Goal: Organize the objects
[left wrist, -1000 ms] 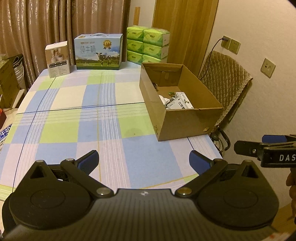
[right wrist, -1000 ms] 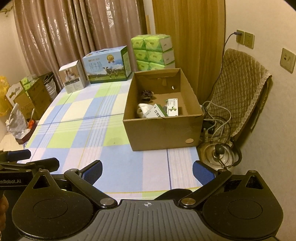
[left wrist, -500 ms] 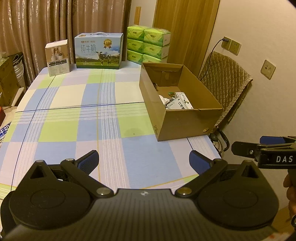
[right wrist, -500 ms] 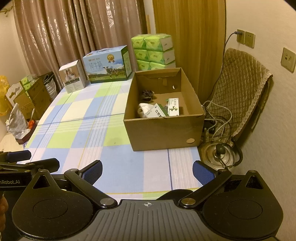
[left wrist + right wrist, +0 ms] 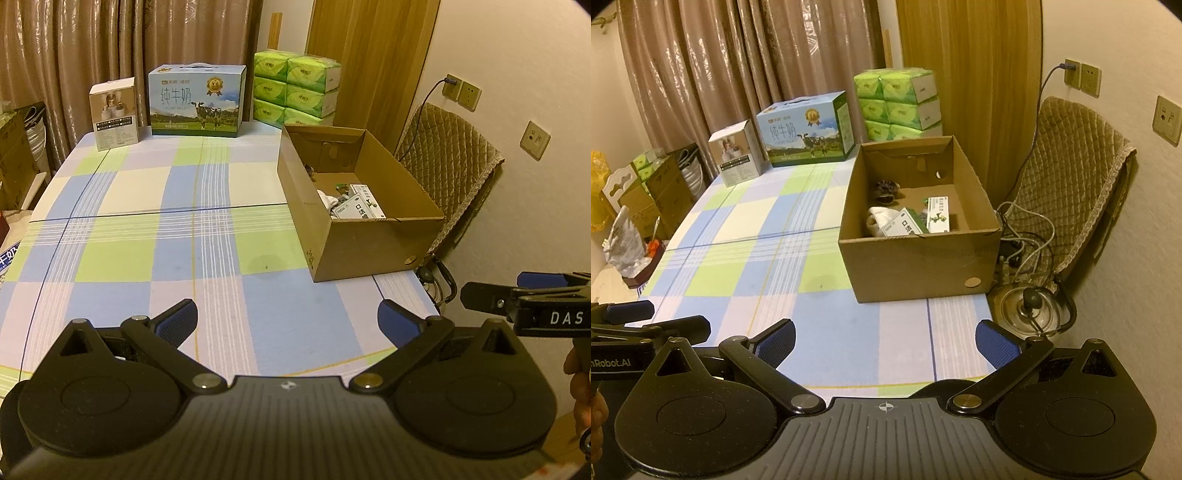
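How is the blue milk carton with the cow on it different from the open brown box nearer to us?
The milk carton is closed, with a carry handle on top; the cardboard box is open and holds small packages. The milk carton is printed blue and green with a cow; the cardboard box is plain brown. The milk carton stands at the table's far end by the curtain; the cardboard box sits at its right edge. Both rest upright on the checked tablecloth.

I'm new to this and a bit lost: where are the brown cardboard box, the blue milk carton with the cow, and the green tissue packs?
brown cardboard box (image 5: 916,266), right wrist view, front wall.
blue milk carton with the cow (image 5: 195,101), left wrist view, printed front.
green tissue packs (image 5: 897,103), right wrist view, stack's middle.
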The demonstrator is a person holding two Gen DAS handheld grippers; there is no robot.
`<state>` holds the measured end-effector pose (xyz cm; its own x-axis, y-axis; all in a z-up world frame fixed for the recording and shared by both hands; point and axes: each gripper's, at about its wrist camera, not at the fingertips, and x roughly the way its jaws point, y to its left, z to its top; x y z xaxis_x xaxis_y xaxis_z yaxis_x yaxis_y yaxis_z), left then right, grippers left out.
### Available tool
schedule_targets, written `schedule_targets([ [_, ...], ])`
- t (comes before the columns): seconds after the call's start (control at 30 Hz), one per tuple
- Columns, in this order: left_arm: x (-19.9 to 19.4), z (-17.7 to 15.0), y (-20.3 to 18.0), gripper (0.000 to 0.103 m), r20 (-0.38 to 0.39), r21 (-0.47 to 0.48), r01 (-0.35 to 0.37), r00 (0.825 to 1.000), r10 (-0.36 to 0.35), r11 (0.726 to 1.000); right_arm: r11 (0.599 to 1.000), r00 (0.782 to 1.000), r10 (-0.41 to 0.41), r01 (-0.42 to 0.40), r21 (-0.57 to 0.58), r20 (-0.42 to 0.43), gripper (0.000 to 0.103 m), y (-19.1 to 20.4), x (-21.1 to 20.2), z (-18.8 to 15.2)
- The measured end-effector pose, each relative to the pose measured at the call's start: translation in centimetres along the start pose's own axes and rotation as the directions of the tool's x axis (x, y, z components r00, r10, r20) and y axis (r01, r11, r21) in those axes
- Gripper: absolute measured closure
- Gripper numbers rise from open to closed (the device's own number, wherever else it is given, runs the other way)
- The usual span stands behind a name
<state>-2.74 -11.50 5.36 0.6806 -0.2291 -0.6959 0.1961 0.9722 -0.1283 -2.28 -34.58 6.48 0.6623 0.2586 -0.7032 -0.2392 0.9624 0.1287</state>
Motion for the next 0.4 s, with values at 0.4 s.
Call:
schedule_targets([
  [0.4, -0.08, 0.10, -0.12, 0.001, 0.005, -0.003, 0.029, 1.000, -0.029, 1.000, 1.000, 1.000, -0.001, 0.001, 0.002, 0.007, 0.002, -0.02, -0.09, 0.38],
])
